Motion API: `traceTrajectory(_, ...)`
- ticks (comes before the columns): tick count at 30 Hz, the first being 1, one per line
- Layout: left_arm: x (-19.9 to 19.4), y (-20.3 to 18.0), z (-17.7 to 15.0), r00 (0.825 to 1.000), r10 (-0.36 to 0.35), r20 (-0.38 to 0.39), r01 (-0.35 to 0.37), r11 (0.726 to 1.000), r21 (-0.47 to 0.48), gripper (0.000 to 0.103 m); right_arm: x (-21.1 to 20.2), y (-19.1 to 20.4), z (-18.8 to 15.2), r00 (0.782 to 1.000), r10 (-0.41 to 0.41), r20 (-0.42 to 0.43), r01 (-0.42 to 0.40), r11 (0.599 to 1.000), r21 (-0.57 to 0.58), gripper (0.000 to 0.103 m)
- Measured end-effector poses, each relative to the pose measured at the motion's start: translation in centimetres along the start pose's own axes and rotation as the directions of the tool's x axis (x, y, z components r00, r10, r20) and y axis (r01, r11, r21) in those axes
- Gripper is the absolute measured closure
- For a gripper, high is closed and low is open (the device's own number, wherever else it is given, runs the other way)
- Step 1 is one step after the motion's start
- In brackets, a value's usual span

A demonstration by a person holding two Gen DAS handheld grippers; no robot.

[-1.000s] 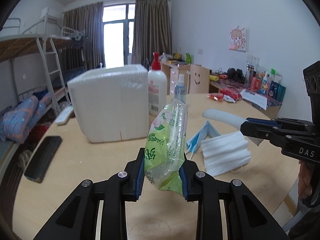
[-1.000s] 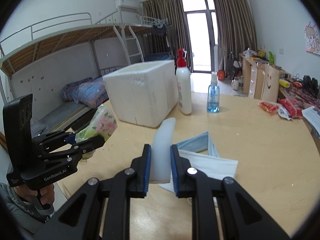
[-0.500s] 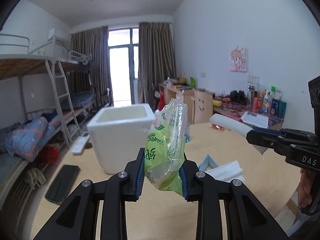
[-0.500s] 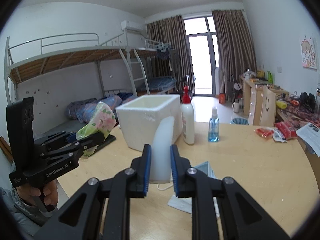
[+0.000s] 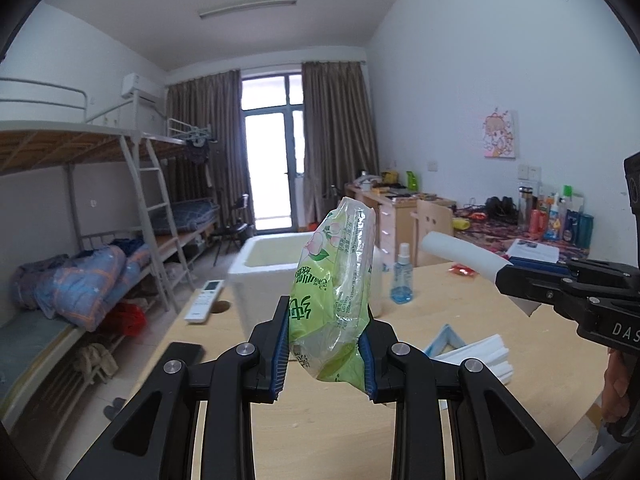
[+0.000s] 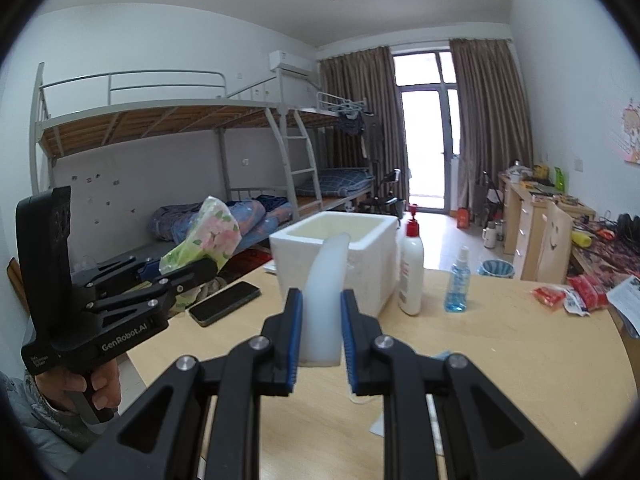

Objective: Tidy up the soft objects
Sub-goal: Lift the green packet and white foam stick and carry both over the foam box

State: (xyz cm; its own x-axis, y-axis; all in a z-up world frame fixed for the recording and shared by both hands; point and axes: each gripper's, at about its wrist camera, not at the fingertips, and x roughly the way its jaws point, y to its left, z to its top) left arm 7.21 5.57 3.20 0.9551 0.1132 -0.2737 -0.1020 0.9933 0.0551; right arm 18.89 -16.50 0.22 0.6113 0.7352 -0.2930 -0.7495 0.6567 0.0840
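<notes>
My left gripper [image 5: 324, 354] is shut on a green plastic tissue pack [image 5: 334, 288], held upright well above the table; it also shows in the right wrist view [image 6: 208, 240]. My right gripper [image 6: 320, 340] is shut on a white soft pack [image 6: 326, 292], seen from the left wrist view [image 5: 460, 250] at the right. An open white foam box [image 6: 340, 256] stands on the wooden table [image 6: 500, 360] ahead of both grippers; it also shows in the left wrist view [image 5: 264, 276]. A stack of white masks [image 5: 476, 358] lies on the table below.
A white lotion bottle [image 6: 412, 272] and a blue spray bottle [image 6: 460, 280] stand right of the box. A black phone [image 6: 224, 308] and a white remote [image 5: 204, 300] lie at the table's left. Red packets [image 6: 568, 296] lie at the far right. Bunk beds stand behind.
Both grippers have risen with their packs; the box now sits lower in view and its open top shows.
</notes>
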Motion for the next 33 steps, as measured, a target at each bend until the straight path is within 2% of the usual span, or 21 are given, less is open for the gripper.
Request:
traceTrajectory(5, -0.7, 1.4, -0.1, 0.998, 0.055, -0.006, -0.055, 0.998, -0.007, 0.072, 1.5, 0.8, 0.5, 0.999, 0.048, -0.005, -0.048, 0.999, -0.018, 0.081)
traceTrajectory(10, -0.8, 2.1, 0.0, 0.997, 0.077, -0.012, -0.078, 0.997, -0.02, 0.072, 2.6, 1.9, 0.8, 0.997, 0.077, -0.016, -0.077, 0.997, -0.03, 0.081)
traceTrajectory(18, 0.1, 2.7, 0.4, 0.998, 0.057, -0.038, -0.059, 0.998, -0.037, 0.072, 3.7, 2.9, 1.6, 0.996, 0.086, -0.036, -0.088, 0.995, -0.048, 0.081)
traceTrajectory(33, 3.7, 4.1, 2.4, 0.998, 0.017, -0.065, -0.02, 0.999, -0.044, 0.072, 5.7, 1.8, 4.2, 0.999, 0.013, -0.051, -0.016, 0.999, -0.048, 0.081)
